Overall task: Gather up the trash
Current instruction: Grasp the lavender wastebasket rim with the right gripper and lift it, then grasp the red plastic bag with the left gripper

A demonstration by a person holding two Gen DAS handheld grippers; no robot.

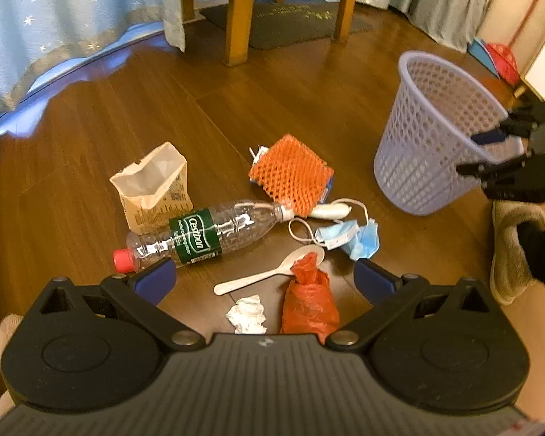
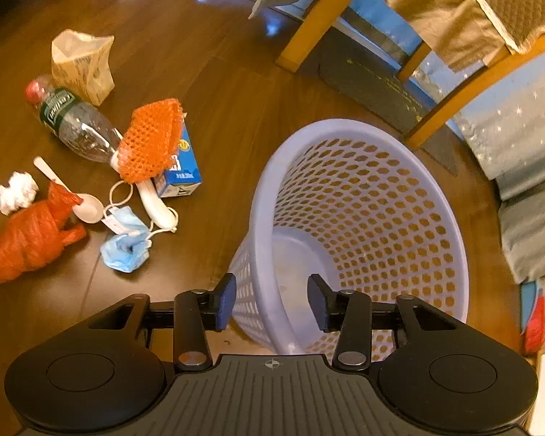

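- My left tool (image 1: 263, 278) hung over the litter on the wooden floor (image 1: 309, 101), jaws spread wide and gripping nothing.
- My right tool (image 2: 270, 303) straddled the near rim of the lavender mesh basket (image 2: 450, 218), one finger outside the wall and one inside; the jaws stood parted, and I could not tell whether the pads touched the plastic.
- The basket stood tilted, and its inside showed only a bare bottom, so by my reading nothing had been collected yet.
- All the trash lay on the floor to the left of the basket, near it but apart from it.
- Furthest from the basket: a torn brown paper bag (image 1: 152, 189), and just in front of it a clear plastic bottle (image 1: 200, 234) on its side, red cap pointing away from the basket.
- In the middle: an orange foam net (image 1: 290, 176) draped over a small blue carton (image 2: 180, 170), with a white tube-shaped piece (image 2: 152, 205) beside them.
- Nearest the basket: a crumpled blue face mask (image 1: 356, 241).
- Right under my left tool: a white plastic spoon (image 1: 269, 272), a knotted red plastic bag (image 1: 309, 305) lying over the spoon's bowl, and a wad of white tissue (image 1: 247, 314).
- Judged from this, the job stood at its start: every piece remained to be lifted, and the red bag or the spoon looked the likeliest first pick.
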